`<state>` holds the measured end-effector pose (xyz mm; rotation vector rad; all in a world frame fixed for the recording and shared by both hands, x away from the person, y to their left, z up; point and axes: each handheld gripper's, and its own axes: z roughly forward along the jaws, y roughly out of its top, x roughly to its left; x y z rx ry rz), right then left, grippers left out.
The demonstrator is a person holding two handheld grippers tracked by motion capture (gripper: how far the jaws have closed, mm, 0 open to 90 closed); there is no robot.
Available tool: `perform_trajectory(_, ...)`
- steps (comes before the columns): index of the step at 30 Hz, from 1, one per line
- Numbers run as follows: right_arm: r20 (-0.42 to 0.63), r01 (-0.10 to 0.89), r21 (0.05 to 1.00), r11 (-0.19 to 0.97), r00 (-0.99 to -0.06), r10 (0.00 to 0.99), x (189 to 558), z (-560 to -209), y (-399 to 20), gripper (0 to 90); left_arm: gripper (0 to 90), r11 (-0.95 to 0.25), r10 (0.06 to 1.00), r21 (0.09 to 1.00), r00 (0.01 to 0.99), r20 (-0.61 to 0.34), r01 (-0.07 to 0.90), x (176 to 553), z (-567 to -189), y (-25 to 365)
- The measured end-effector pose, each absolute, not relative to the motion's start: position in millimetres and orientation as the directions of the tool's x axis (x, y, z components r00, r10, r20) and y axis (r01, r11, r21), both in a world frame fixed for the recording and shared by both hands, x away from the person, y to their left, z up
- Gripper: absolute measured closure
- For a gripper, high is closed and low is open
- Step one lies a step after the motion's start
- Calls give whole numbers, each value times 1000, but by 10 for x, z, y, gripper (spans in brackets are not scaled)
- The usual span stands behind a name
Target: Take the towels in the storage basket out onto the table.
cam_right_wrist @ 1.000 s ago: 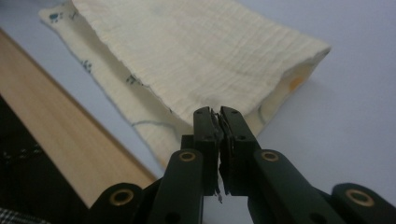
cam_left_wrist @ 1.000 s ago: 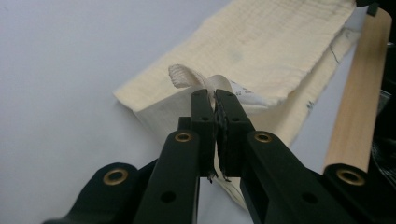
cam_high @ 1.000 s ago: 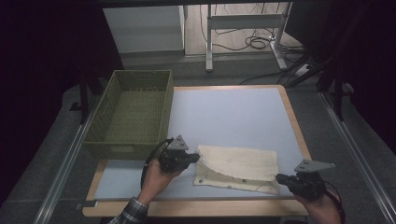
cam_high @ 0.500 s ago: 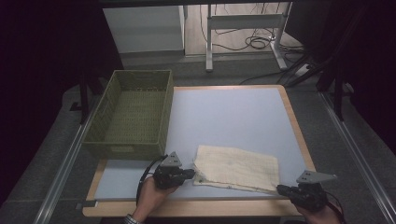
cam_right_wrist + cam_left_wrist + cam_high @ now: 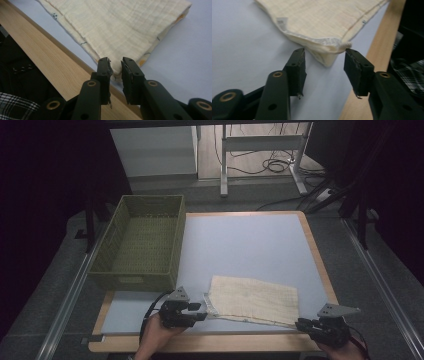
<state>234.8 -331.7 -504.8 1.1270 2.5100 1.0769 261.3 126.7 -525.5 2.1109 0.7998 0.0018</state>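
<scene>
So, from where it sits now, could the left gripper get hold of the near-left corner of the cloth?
Probably yes. The left gripper has just been opening; its jaws stand either side of the folded cloth corner without pressing it, and nothing lies between them on the table.

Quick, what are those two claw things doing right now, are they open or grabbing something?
Left gripper: open, its fingers just spread off the cloth corner lying between them.
Right gripper: opening slightly, cloth corner between its fingers; grip cannot be told.
</scene>
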Motion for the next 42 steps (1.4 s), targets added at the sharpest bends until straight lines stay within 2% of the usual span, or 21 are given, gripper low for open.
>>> perform_trajectory(4,112,573,690,442,-688,717,2360,-5036,-3334,748,486,-451,542,713,799,-260,537,2582,-5247,1265)
perform_trajectory(10,98,566,705,428,-675,731,2452,-4964,-3359,728,462,-398,613,718,748,-255,571,2703,-5145,1328)
perform_trajectory(15,89,563,717,410,-657,749,2676,-4941,-3340,718,465,-386,650,725,726,-225,571,2977,-5090,1153)
perform_trajectory(22,71,567,733,376,-613,787,3126,-4815,-3292,725,550,-401,680,733,715,-164,549,3455,-4952,833)
perform_trajectory(26,57,583,716,384,-597,801,3402,-4854,-3215,702,557,-403,720,712,680,-140,574,3730,-5006,754)
perform_trajectory(29,39,600,689,407,-592,805,3505,-4975,-3167,651,527,-405,737,683,659,-149,608,3852,-5122,744)
perform_trajectory(33,19,600,665,445,-609,793,3463,-5106,-3155,597,456,-435,739,659,661,-129,614,3852,-5255,760)
perform_trajectory(36,15,590,668,453,-619,785,3389,-5137,-3163,593,453,-440,734,661,668,-126,608,3822,-5306,764)
perform_trajectory(38,10,585,671,456,-621,783,3379,-5143,-3165,622,459,-459,729,659,677,-105,596,3811,-5304,750)
perform_trajectory(39,22,589,672,448,-621,783,3387,-5144,-3162,682,483,-457,726,661,679,-110,596,3800,-5303,736)
perform_trajectory(41,53,594,671,444,-635,770,3408,-5142,-3147,822,623,-463,704,662,699,-129,589,3770,-5299,722)
perform_trajectory(42,50,593,668,450,-639,768,3414,-5139,-3126,843,707,-464,693,659,706,-146,592,3754,-5294,714)
